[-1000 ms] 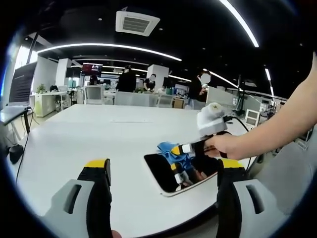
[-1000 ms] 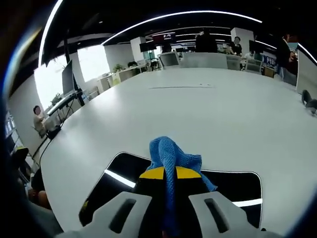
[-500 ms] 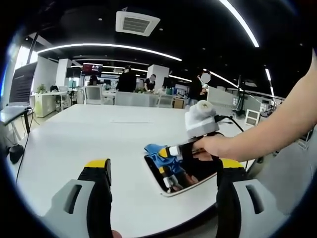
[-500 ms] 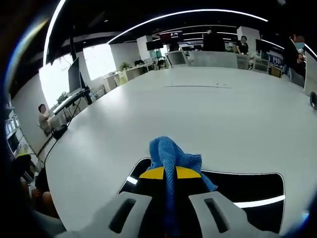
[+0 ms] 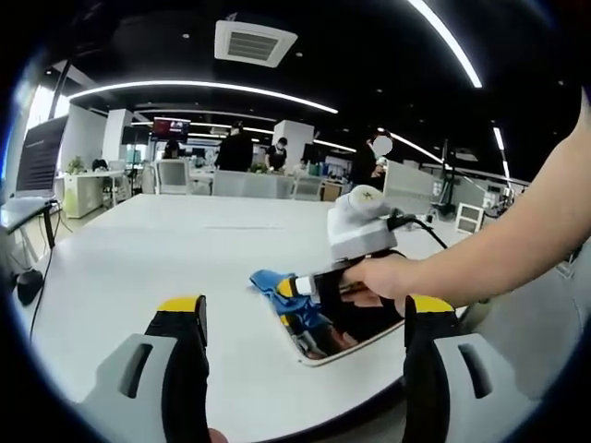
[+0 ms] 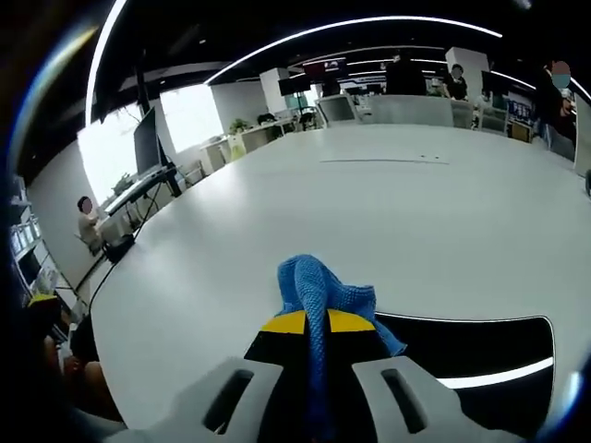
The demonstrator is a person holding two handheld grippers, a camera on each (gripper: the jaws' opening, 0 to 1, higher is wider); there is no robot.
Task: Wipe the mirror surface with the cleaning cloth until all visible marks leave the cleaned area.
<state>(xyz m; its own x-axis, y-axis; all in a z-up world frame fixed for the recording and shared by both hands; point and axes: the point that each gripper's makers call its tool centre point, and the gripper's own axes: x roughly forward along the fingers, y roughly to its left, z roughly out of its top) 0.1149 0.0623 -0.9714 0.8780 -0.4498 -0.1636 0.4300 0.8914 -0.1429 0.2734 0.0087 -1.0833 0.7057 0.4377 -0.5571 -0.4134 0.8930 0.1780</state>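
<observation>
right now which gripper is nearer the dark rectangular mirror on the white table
Right. The right gripper is over the dark rectangular mirror, holding the blue cleaning cloth at its edge. The left gripper hangs back, open, short of the mirror.

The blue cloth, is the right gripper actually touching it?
Touching. In the right gripper view, the blue cloth runs pinched between the right gripper jaws.

The mirror (image 5: 346,328) lies on the table (image 5: 175,249) between the left gripper's jaws, nearer its right jaw.
</observation>
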